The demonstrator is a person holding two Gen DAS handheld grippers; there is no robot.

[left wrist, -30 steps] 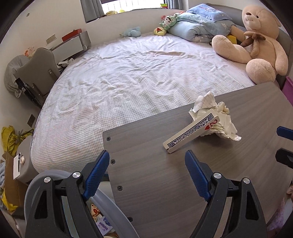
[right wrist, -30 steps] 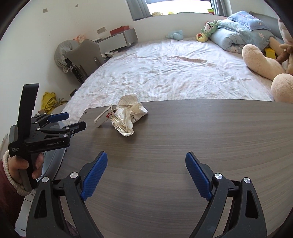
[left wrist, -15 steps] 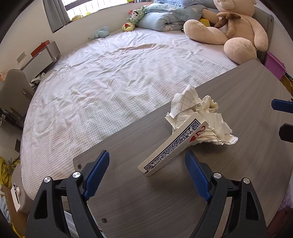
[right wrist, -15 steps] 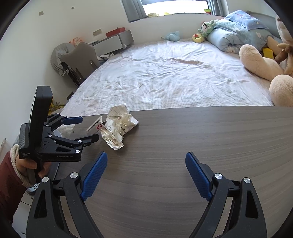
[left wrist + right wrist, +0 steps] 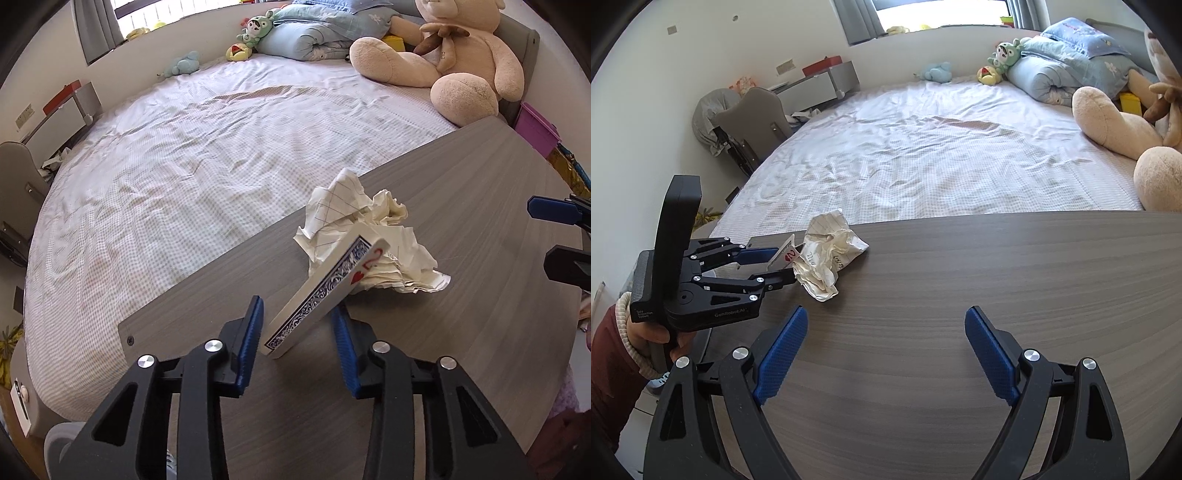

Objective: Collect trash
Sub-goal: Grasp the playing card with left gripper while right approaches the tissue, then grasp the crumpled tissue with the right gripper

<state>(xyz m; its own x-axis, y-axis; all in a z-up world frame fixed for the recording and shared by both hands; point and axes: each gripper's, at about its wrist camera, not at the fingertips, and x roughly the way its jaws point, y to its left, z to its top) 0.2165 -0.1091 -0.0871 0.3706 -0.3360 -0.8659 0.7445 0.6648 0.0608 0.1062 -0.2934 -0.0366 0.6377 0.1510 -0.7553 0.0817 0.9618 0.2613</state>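
Low over the near corner of the grey wood-grain table (image 5: 461,229), the left claw (image 5: 297,334) reaches forward along the tabletop, held from behind by a hand (image 5: 653,338) in a dark red sleeve with a cream cuff. Its blue-padded fingers (image 5: 251,332) stand partly closed on either side of the lower end of a playing card (image 5: 325,291) (a two of hearts, blue patterned back showing); whether the pads already press on the card cannot be told, though a sliver of gap shows beside the left pad. The card stands tilted, its upper end leaning against a crumpled paper ball (image 5: 373,236), which sits on the table close to the edge nearest the bed (image 5: 221,155).

The right claw (image 5: 886,354) hovers just above the table, well apart from the paper, pointing toward the bed. Its fingers (image 5: 781,354) are spread wide and hold nothing, with only bare tabletop between them. From this side the paper ball (image 5: 827,258) lies to the left, just ahead of the left claw's tips, and the card's red "2" peeks out between those tips.
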